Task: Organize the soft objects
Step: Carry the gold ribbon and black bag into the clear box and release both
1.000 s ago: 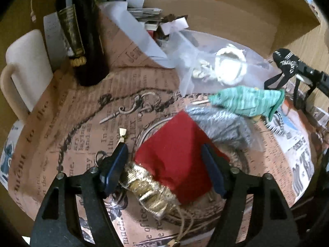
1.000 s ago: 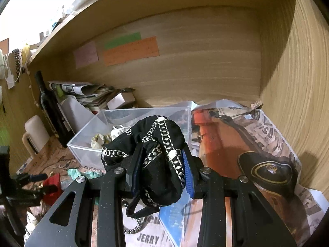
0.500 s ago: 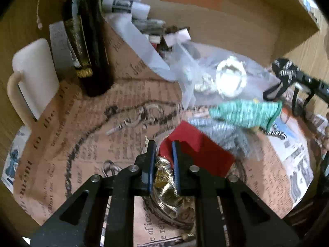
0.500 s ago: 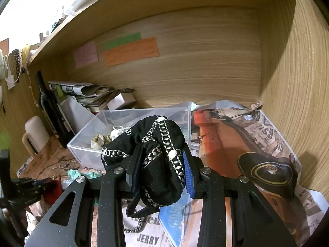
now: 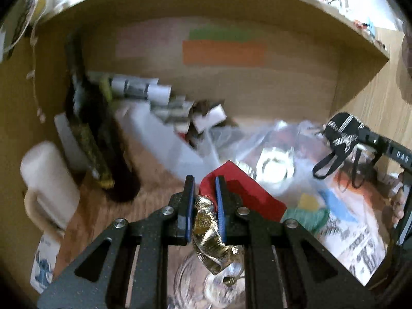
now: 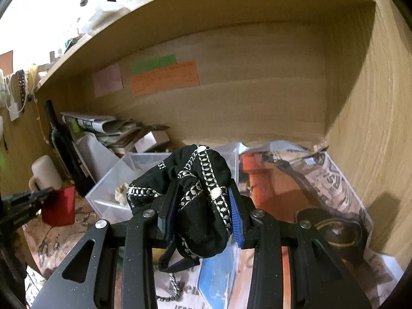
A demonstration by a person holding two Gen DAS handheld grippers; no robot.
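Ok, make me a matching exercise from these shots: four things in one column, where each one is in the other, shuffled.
Things
1. red pouch with gold top
2. black pouch with silver trim
3. cream mug
4. clear plastic bin

Places
A. clamped in the right gripper
B. on the shelf floor beside the dark bottle
C. clamped in the left gripper
D. behind the black pouch, open top up

Pairs: 1-C, 2-A, 3-B, 4-D
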